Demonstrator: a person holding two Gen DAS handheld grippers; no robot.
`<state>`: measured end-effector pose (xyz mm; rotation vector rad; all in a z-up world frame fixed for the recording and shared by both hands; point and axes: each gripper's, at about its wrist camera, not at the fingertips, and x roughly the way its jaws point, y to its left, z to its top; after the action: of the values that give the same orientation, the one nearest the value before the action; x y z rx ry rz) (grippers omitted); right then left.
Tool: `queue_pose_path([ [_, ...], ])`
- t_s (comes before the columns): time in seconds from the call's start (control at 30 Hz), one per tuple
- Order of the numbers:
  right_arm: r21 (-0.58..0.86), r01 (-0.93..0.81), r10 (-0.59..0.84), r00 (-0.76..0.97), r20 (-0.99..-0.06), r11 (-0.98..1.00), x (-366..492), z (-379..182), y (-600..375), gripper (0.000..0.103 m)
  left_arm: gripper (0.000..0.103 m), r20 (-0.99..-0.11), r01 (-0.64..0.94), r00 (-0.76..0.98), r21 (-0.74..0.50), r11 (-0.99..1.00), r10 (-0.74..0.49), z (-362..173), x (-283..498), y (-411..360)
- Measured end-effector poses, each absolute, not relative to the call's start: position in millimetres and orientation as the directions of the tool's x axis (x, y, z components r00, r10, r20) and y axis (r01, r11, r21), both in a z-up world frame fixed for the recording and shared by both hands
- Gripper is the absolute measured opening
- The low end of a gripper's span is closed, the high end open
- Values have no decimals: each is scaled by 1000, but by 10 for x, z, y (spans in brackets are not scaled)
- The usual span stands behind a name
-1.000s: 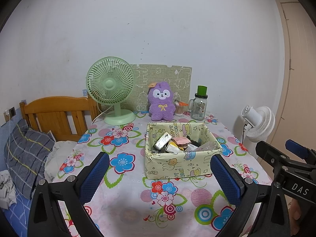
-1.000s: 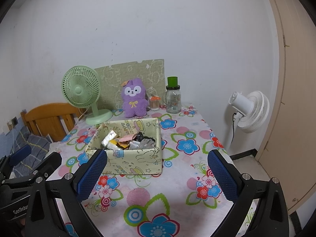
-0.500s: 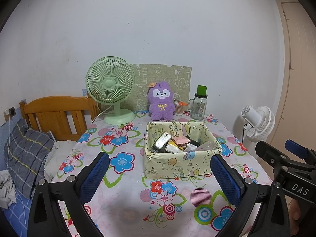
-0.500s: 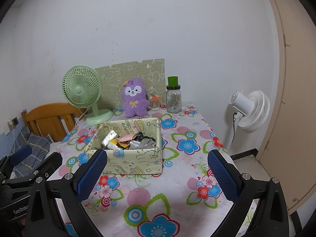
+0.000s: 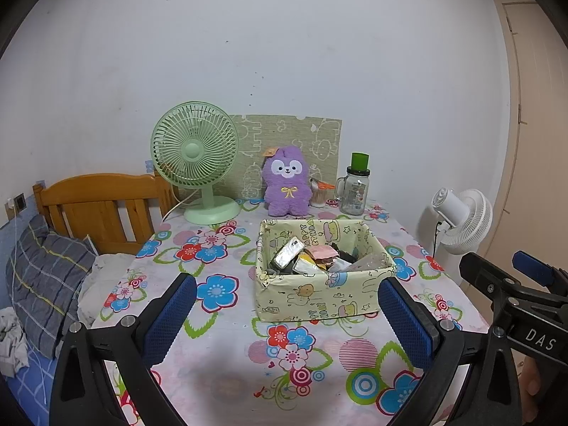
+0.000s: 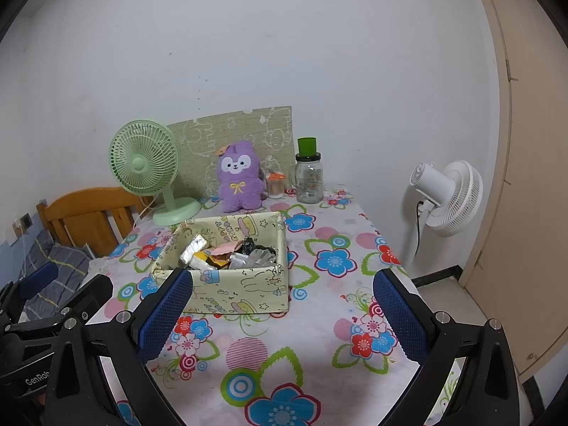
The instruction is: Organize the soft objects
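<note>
Table [image 5: 220,383] scene unchanged; both grippers still hover open.

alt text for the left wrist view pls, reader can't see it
The open left gripper hovers empty over a floral tablecloth, facing a pale yellow fabric box filled with small packets. Behind it, a purple plush toy stands between a green desk fan and a glass jar; the right gripper shows at the right edge.

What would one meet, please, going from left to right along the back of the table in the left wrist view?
Green desk fan → purple plush toy → small orange-lidded jar → glass mug jar with green lid.
</note>
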<state>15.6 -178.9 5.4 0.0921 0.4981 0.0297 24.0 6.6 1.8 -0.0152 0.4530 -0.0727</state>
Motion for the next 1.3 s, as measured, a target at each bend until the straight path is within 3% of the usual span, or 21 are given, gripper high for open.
queue_pose_path([
  [1.3, 99, -10, 56, 879, -473, 995, 140, 68, -1796, 103, 103, -433, 62, 898, -34, 997, -71, 48, 219, 67],
])
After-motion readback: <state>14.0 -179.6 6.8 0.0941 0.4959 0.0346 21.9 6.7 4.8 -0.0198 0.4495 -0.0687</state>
